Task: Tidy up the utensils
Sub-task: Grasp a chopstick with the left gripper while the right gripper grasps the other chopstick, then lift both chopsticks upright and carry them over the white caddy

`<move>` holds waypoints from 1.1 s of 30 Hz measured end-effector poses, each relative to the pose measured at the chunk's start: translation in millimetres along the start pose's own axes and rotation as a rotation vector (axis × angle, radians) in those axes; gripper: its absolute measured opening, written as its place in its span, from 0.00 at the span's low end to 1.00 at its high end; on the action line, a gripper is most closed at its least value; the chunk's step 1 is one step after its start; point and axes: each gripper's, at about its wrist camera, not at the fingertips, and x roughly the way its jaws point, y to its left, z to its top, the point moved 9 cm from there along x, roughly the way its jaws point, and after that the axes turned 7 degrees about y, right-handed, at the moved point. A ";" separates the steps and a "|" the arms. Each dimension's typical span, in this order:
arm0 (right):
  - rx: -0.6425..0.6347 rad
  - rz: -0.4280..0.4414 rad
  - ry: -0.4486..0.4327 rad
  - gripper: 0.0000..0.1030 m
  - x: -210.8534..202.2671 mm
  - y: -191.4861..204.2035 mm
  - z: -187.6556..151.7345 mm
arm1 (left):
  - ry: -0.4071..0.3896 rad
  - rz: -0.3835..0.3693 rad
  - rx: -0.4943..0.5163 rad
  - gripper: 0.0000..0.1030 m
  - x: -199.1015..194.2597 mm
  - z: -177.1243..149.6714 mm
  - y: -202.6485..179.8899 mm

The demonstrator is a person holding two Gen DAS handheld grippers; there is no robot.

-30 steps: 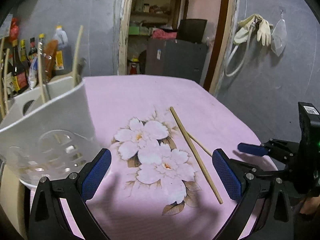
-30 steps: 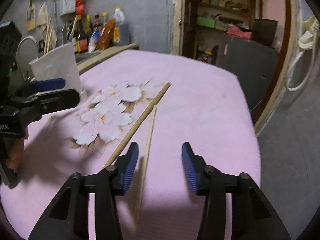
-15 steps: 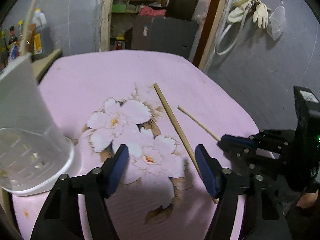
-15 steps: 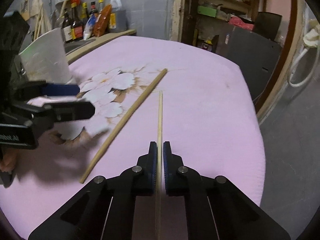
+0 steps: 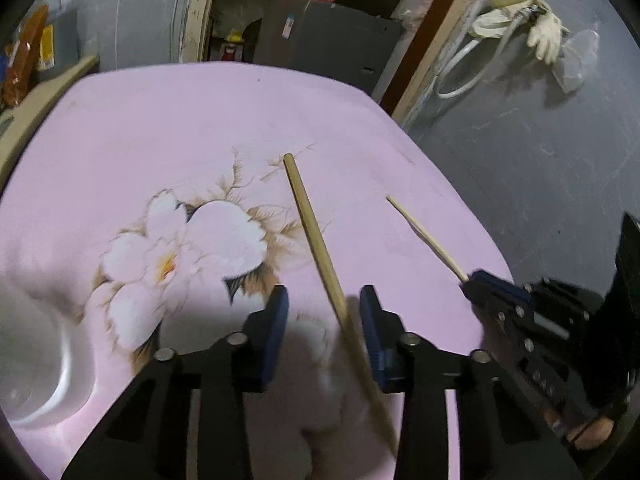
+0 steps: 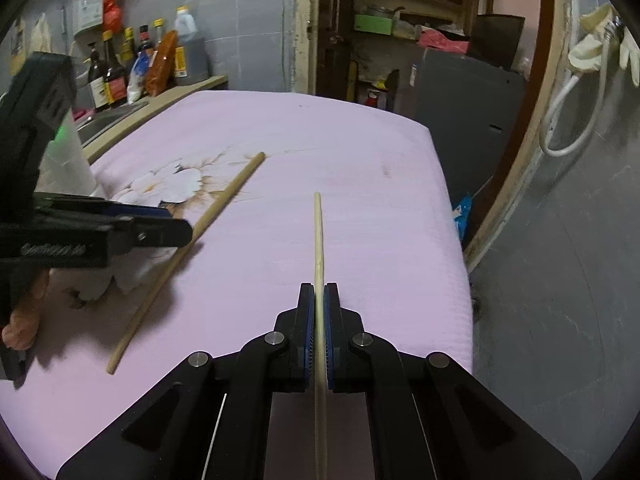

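Two chopsticks are the work here. The thinner chopstick (image 6: pixel 318 240) is pinched between the pressed-together pads of the right gripper (image 6: pixel 319 320), its tip pointing toward the table's far edge. The thicker chopstick (image 5: pixel 316 240) lies on the pink cloth (image 5: pixel 160 120) beside the printed flower, running between the jaws of the left gripper (image 5: pixel 324 320), which have just been closing; they appear not yet to clamp it. The white holder (image 5: pixel 36 360) sits blurred at the left edge, so neither stick is stowed.

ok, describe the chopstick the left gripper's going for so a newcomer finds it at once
On the pink tablecloth, look just right of the printed white flowers. The thick chopstick lies flat there, its near part between the left gripper pads. The thinner chopstick is clamped in the right gripper.
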 end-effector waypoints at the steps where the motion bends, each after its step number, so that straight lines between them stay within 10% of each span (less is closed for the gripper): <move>1: 0.004 0.007 0.007 0.00 1.3 -1.5 0.3 | 0.006 -0.009 -0.015 0.23 3.2 5.2 1.6; 25: 0.028 0.049 0.199 0.08 45.6 -9.4 40.6 | 0.159 0.021 -0.047 0.08 16.0 32.4 7.2; 33: 0.166 0.110 0.132 0.04 34.8 -9.5 33.6 | 0.189 -0.049 -0.103 0.05 4.7 13.0 1.8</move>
